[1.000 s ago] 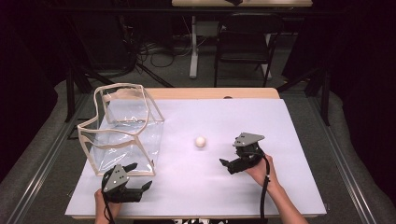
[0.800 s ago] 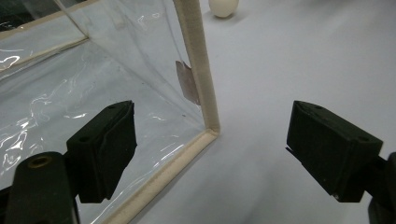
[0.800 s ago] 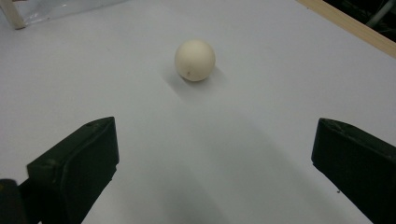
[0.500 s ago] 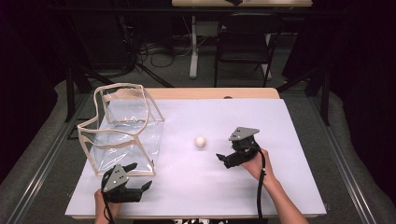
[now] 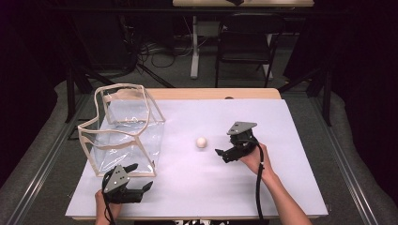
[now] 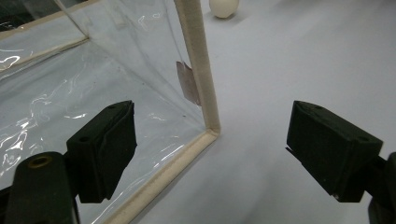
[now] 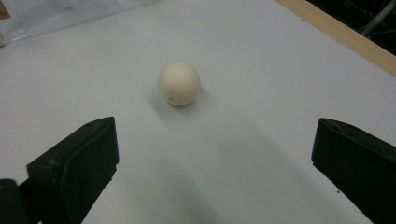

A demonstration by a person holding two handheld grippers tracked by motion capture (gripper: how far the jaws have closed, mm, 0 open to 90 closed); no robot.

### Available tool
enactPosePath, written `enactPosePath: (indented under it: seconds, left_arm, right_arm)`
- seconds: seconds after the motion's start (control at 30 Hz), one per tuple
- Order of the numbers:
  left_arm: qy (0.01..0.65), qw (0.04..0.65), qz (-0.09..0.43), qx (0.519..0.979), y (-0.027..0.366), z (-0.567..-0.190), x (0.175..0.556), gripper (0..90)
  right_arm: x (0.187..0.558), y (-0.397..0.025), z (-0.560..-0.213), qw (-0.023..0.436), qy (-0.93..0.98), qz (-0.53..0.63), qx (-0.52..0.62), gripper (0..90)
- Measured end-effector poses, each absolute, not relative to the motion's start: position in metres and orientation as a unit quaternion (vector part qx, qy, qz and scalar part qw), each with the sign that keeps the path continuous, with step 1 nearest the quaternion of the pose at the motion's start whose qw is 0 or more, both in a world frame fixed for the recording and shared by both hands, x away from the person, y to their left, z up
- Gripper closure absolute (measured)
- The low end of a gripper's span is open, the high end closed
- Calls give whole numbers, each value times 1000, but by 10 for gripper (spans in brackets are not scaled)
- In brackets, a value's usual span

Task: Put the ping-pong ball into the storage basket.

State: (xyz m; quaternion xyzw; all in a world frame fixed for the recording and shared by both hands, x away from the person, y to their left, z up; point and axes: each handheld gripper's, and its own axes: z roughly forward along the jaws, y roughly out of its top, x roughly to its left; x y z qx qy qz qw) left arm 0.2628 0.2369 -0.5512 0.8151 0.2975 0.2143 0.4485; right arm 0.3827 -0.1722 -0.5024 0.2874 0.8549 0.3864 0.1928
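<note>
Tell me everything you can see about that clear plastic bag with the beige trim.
The clear plastic bag with beige trim is a soft, box-shaped container of wrinkled transparent film, edged in cream fabric binding. It stands open-topped and slightly slumped on the left of the white table. It looks empty. The left gripper sits near its front corner, jaws open, not touching it.

Glossy clear plastic bag (image 5: 123,133), cloth trim; matt cream ball (image 7: 179,84).

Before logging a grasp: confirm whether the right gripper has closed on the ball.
No: the right gripper has its jaws spread wide, with the ball lying free ahead.
</note>
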Motion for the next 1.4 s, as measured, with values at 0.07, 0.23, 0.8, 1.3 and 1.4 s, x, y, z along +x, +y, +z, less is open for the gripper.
enactPosePath:
  seconds: [0.07, 0.23, 0.8, 1.3, 1.4]
  left_arm:
    - [297, 448, 215, 815, 237, -551, 263, 161]
    - [297, 449, 215, 815, 237, -551, 263, 161]
    - [297, 449, 214, 815, 236, -551, 263, 161]
    - [298, 450, 215, 814, 237, -551, 263, 161]
    - [298, 450, 215, 814, 237, -551, 263, 161]
  right_arm:
    - [387, -170, -503, 192, 856, 385, 286, 5]
    - [393, -167, -503, 188, 858, 381, 287, 4]
    - [412, -152, -503, 177, 866, 373, 282, 4]
    - [426, -140, -506, 169, 867, 373, 285, 3]
    - [428, -137, -506, 168, 867, 374, 284, 2]
